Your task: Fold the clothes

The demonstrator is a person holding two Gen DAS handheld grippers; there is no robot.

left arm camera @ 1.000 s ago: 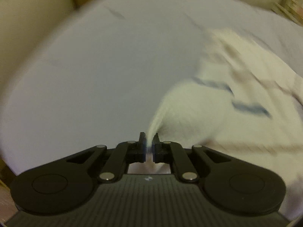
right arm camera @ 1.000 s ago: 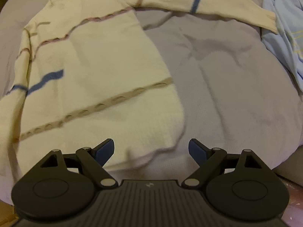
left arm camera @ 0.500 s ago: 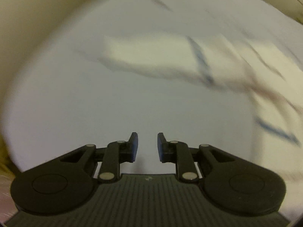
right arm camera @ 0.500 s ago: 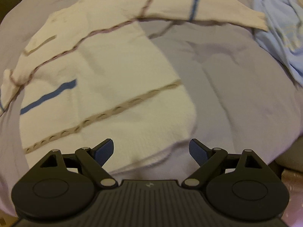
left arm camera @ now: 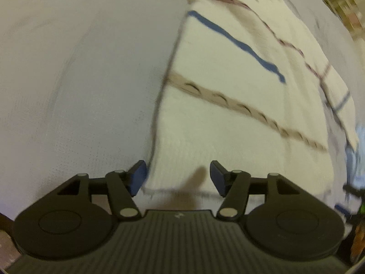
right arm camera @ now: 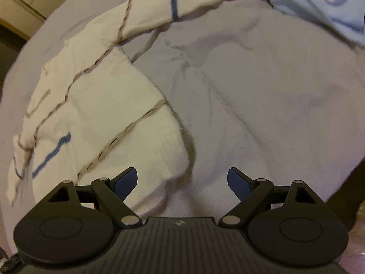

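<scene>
A cream knit sweater [left arm camera: 239,73] with blue, tan and maroon stripes lies flat on a grey bedsheet [left arm camera: 79,80]. My left gripper [left arm camera: 178,177] is open and empty, hovering over the sweater's near left hem corner. In the right wrist view the sweater [right arm camera: 102,114] lies at left, one sleeve stretched across the top. My right gripper [right arm camera: 182,182] is open and empty, just above the sweater's near right hem corner, its left fingertip [right arm camera: 127,180] over the cloth.
A light blue garment [right arm camera: 319,6] lies bunched at the far right of the bed. The grey sheet [right arm camera: 262,91] is wrinkled to the right of the sweater. The bed edge drops off at the right. Pale cabinet fronts stand beyond the bed.
My left gripper let go of the sleeve, opened wide and swung over to the sweater's bottom hem. My right gripper stayed open and moved closer to the hem's right corner.
</scene>
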